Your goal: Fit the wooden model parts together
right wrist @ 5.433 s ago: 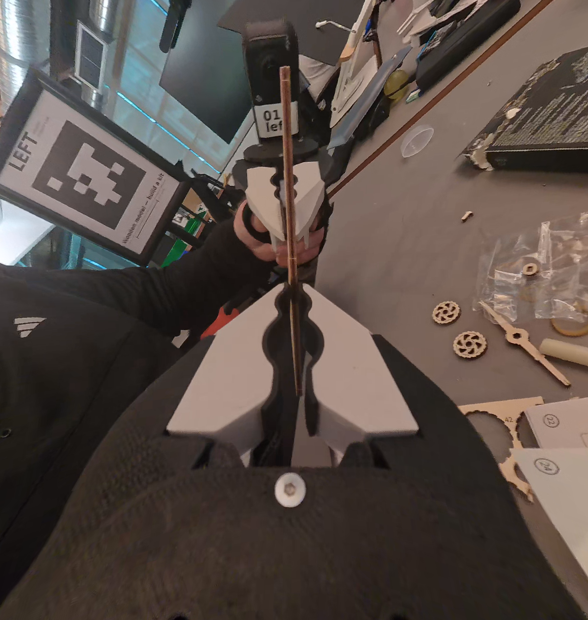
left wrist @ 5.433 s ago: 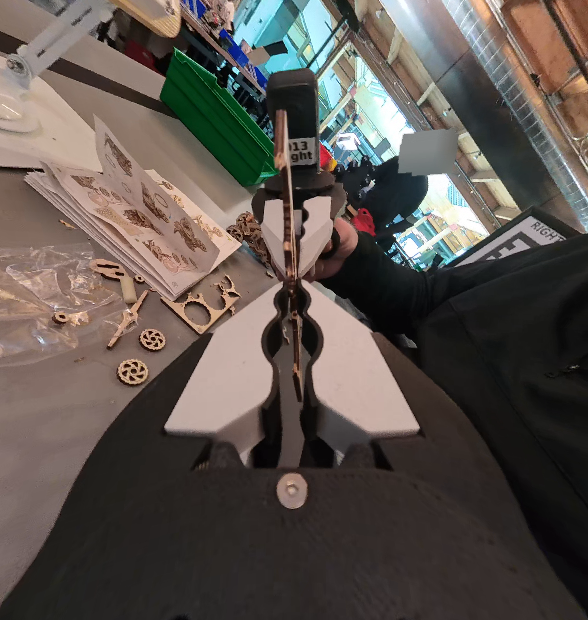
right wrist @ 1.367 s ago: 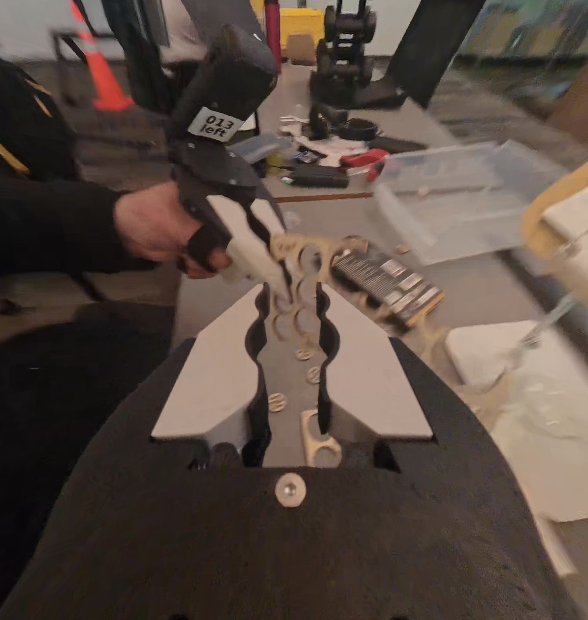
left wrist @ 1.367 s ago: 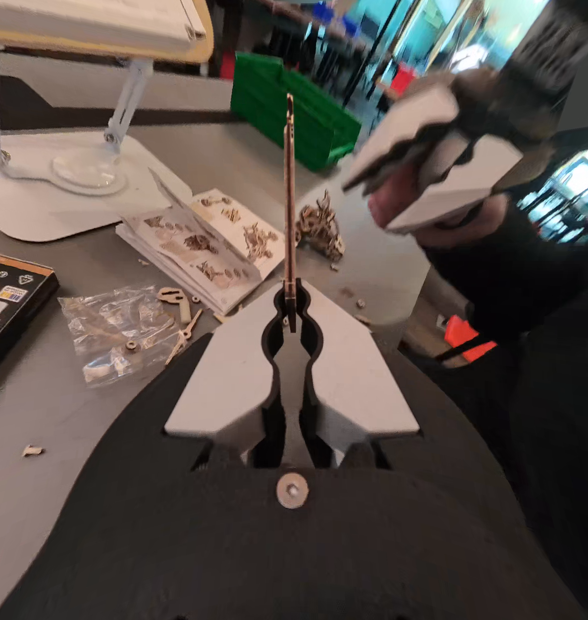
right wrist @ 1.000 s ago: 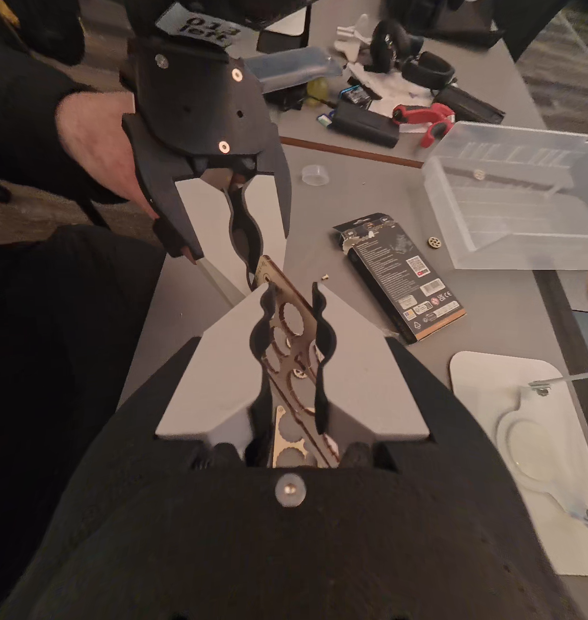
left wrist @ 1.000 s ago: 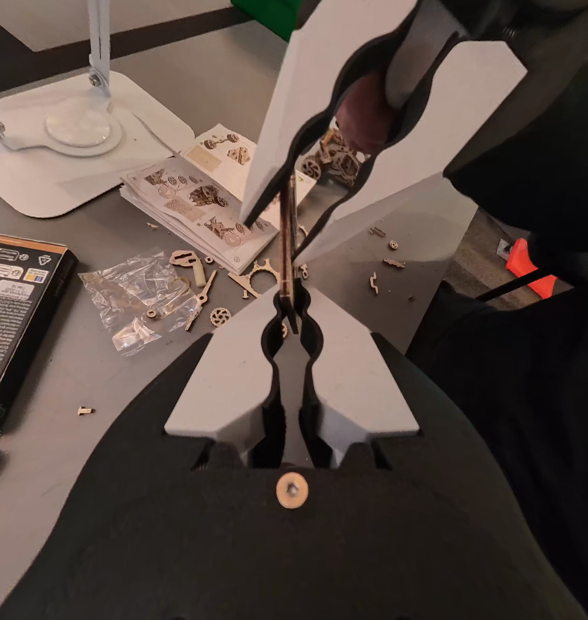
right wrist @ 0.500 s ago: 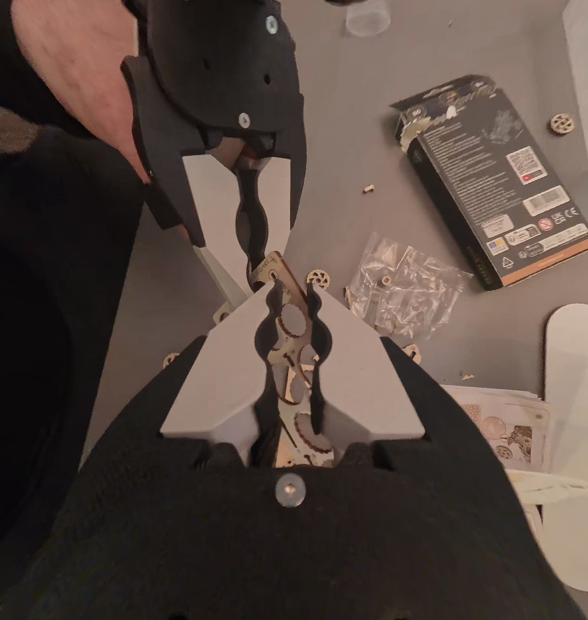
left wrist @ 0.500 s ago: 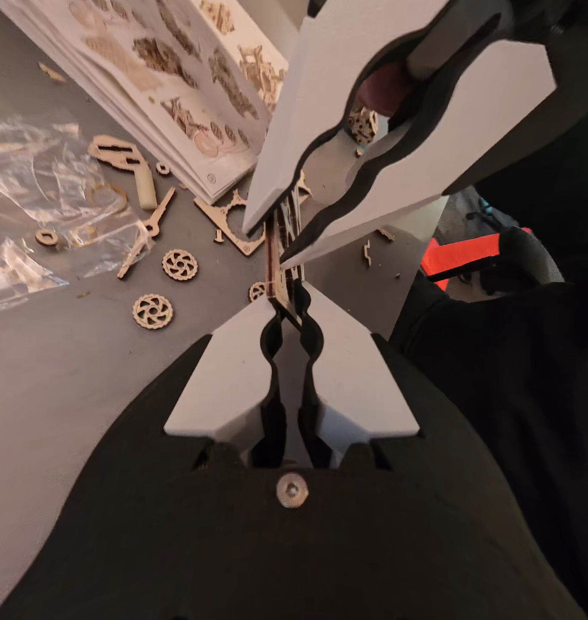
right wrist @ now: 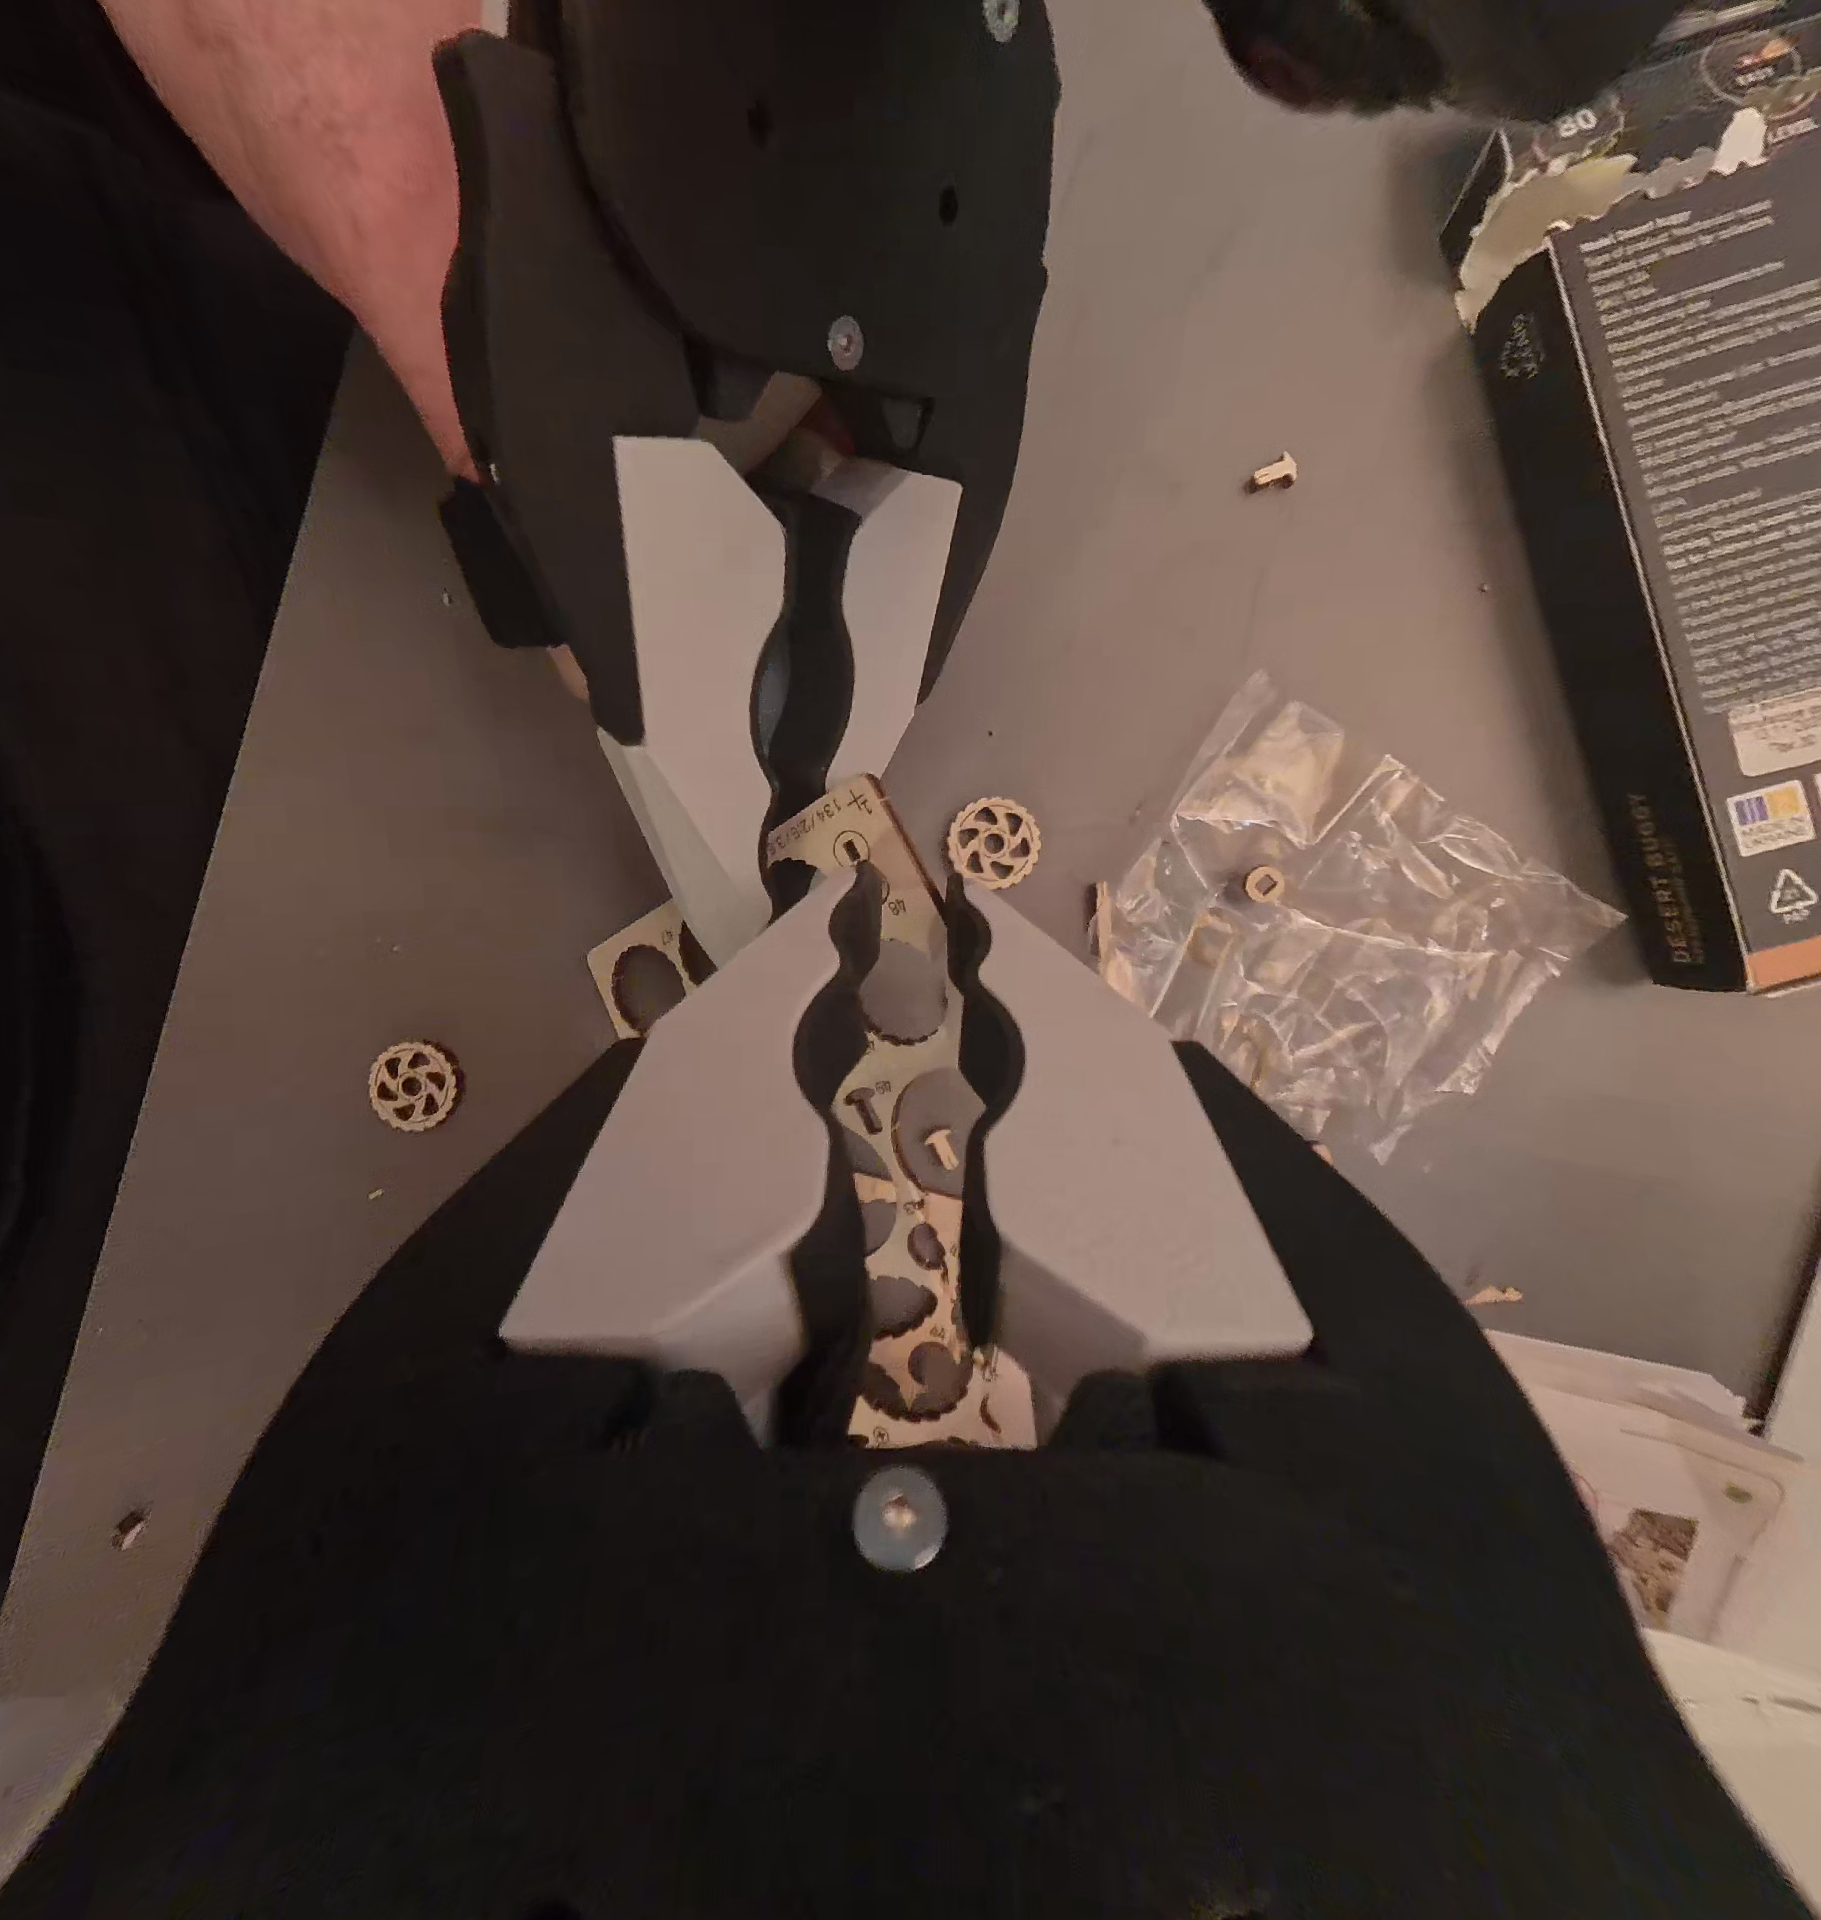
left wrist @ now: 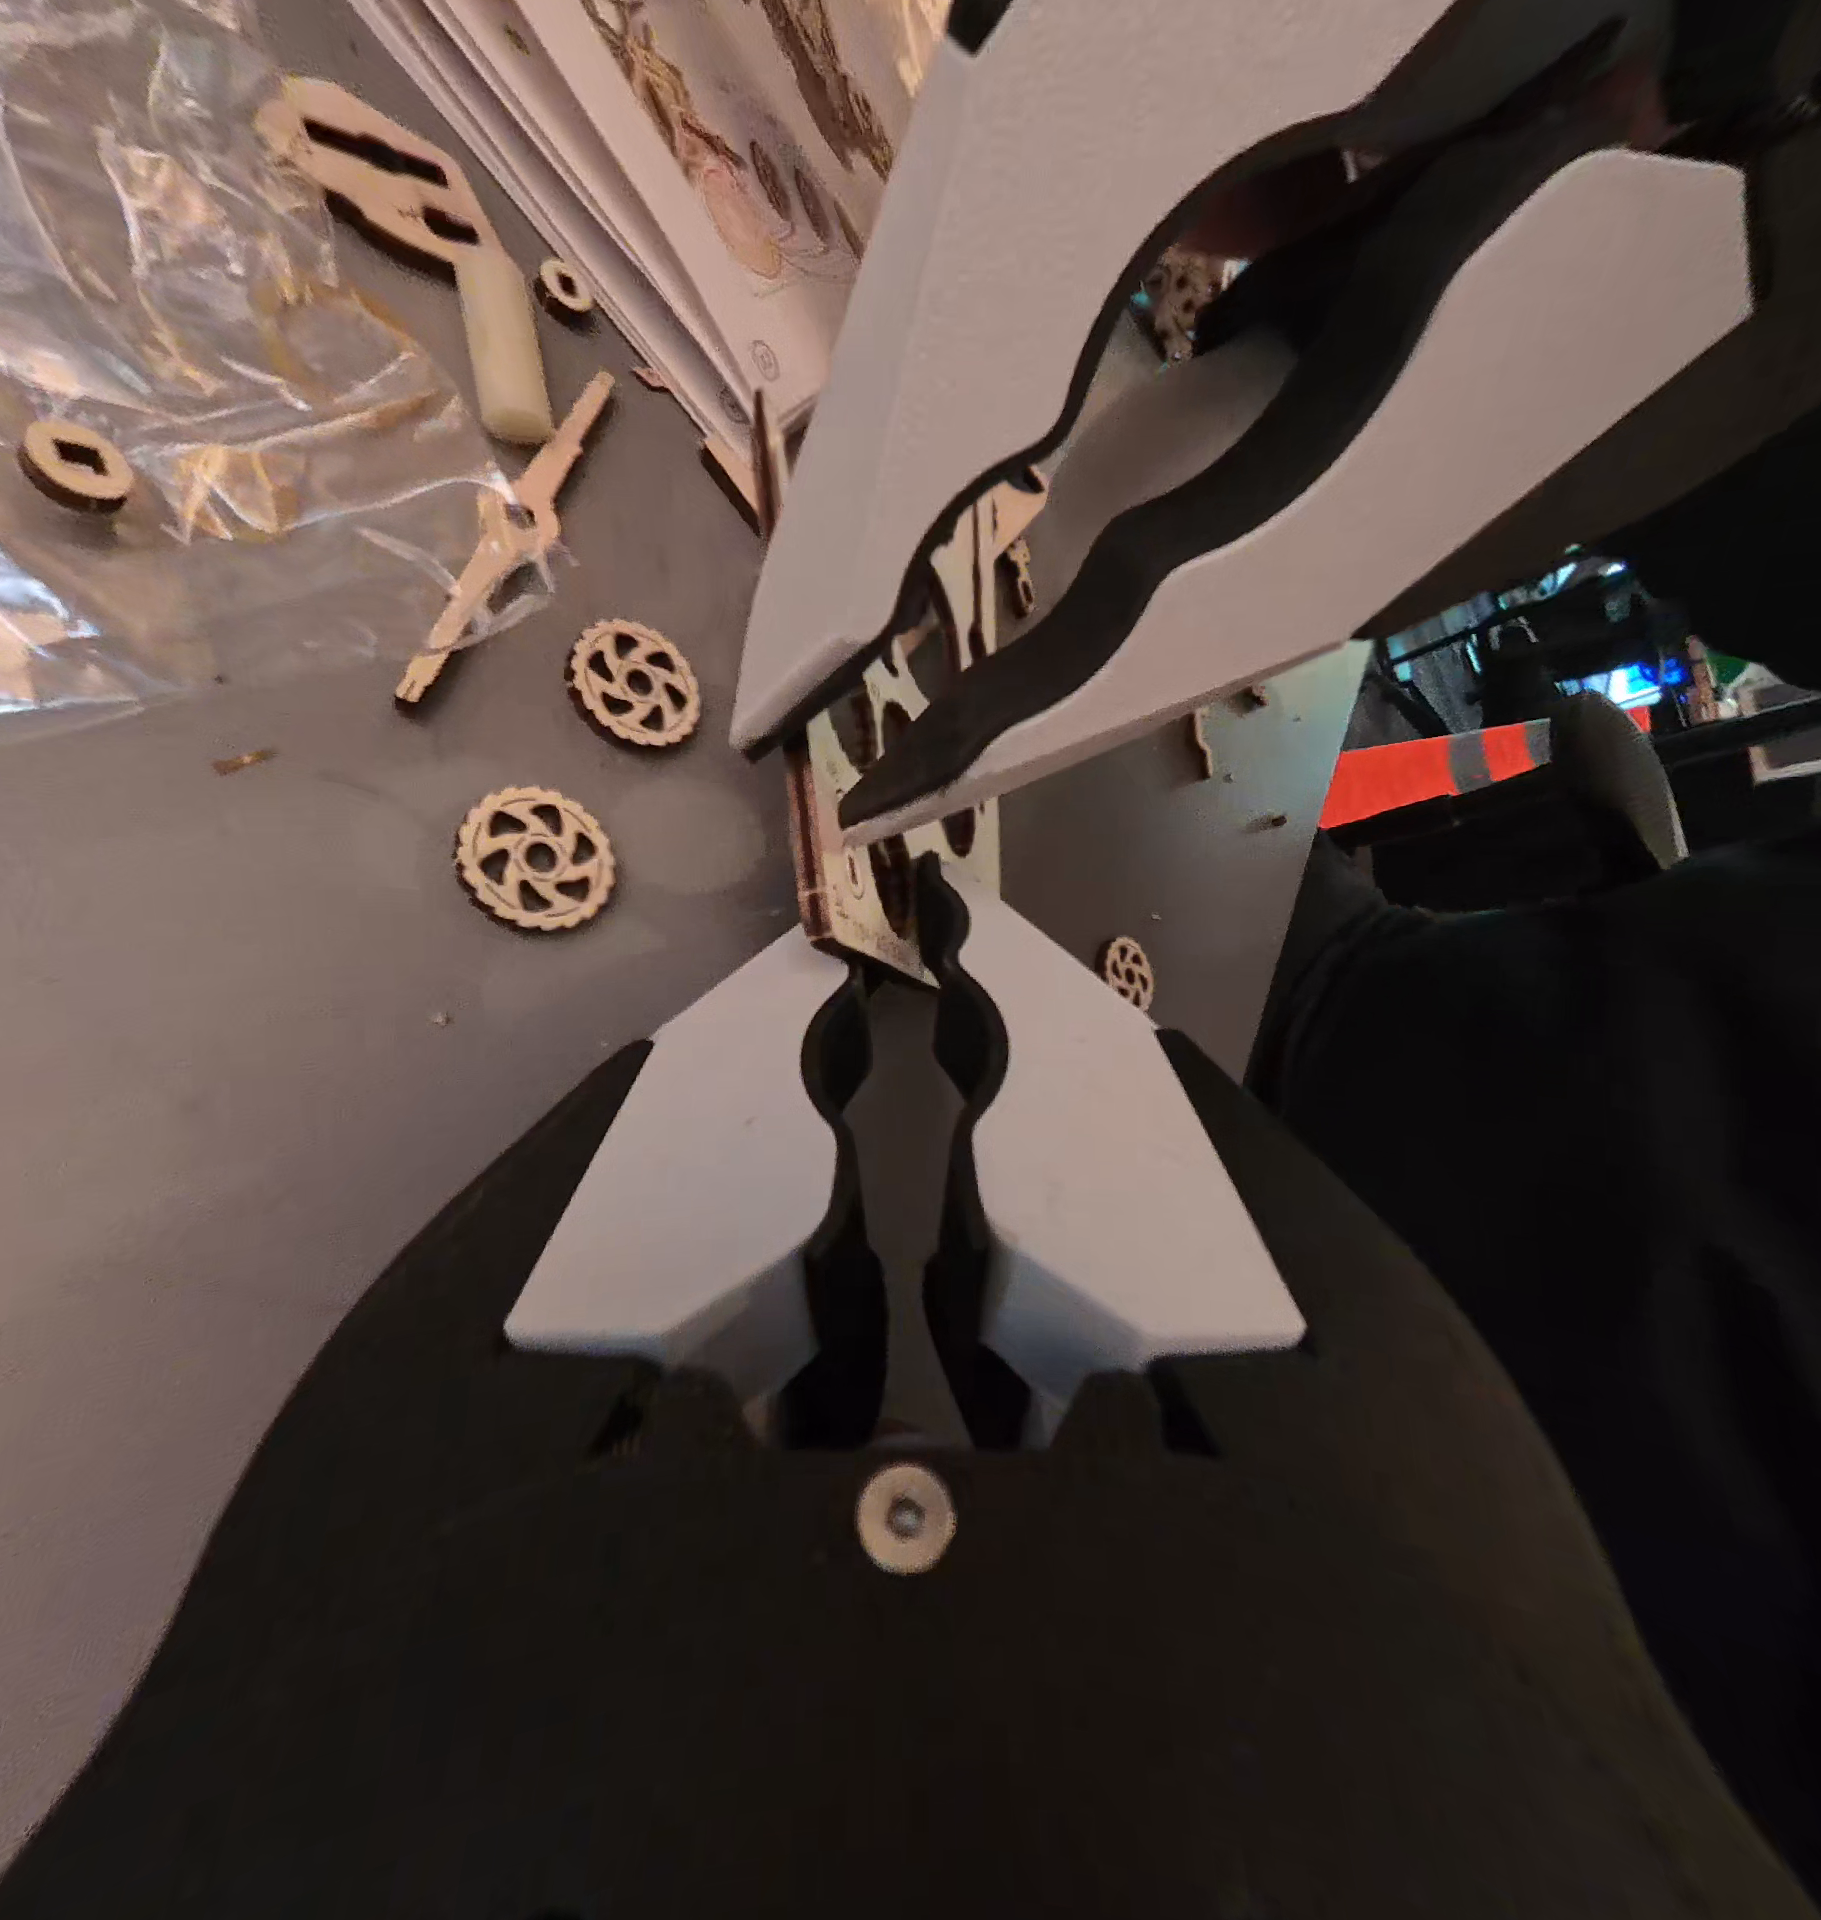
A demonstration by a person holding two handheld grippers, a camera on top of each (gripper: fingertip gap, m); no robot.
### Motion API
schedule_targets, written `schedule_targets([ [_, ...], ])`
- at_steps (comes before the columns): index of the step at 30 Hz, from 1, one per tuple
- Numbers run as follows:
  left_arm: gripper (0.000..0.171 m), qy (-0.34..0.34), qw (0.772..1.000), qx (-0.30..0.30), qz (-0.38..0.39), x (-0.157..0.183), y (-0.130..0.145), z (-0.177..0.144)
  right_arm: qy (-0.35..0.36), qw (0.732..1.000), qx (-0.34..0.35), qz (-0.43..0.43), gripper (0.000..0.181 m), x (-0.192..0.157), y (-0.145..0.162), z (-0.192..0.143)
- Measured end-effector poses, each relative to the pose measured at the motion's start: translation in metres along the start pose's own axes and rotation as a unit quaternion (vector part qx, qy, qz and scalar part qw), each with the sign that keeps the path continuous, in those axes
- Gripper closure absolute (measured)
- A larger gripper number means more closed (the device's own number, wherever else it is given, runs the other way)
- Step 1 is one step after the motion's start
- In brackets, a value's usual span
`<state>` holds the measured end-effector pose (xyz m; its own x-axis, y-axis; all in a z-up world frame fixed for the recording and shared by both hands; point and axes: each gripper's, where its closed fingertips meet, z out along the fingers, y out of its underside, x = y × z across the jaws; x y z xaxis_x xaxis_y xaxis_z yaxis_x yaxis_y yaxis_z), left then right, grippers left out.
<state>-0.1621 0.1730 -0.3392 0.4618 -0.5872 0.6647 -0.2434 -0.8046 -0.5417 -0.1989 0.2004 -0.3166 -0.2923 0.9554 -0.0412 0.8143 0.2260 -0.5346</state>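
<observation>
In the left wrist view the left gripper (left wrist: 890,935) pinches the near corner of a thin wooden sheet (left wrist: 854,894) at its very fingertips, jaws drawn close around the edge. The sheet stands on edge and runs away from that gripper into the right gripper (left wrist: 833,769), which comes in from the upper right with its white fingers (left wrist: 989,312) spread; the sheet passes through that gap. Whether those tips touch the wood cannot be told.

In the right wrist view the sheet (right wrist: 901,1226), full of punched-out holes, lies flat-on between the right gripper (right wrist: 906,883) fingers along their whole length, with space on both sides, so the jaws look narrowly apart and not clamping. Its far corner sits in the closed tips of the left gripper (right wrist: 802,821), held by a hand (right wrist: 293,187).

Just beyond, on the grey table (left wrist: 210,1039), two gear wheels (left wrist: 535,857) lie side by side to the left of the sheet. Farther off are a forked wooden rod (left wrist: 506,540), a clear bag (left wrist: 158,416) with small parts, and a booklet (left wrist: 698,135). In the right wrist view a dark box (right wrist: 1695,582) lies beyond the bag (right wrist: 1332,935).
</observation>
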Motion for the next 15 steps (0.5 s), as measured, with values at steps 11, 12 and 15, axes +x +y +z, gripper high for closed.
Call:
schedule_targets([
  [11, 0.167, -0.014, 1.0, -0.007, 0.021, -0.0023, 0.0029, 0.0012, -0.001, 0.998, -0.031, -0.055, 0.172, -0.0004, 0.0011, 0.0028],
  [12, 0.166, -0.017, 1.0, -0.006, 0.016, -0.0039, 0.0024, 0.0012, 0.016, 0.998, -0.029, -0.054, 0.172, 0.0012, 0.0014, 0.0033],
  [15, 0.166, -0.018, 1.0, -0.006, 0.009, -0.0055, 0.0025, 0.0016, 0.066, 0.995, -0.014, -0.079, 0.173, 0.003, 0.0018, 0.005],
])
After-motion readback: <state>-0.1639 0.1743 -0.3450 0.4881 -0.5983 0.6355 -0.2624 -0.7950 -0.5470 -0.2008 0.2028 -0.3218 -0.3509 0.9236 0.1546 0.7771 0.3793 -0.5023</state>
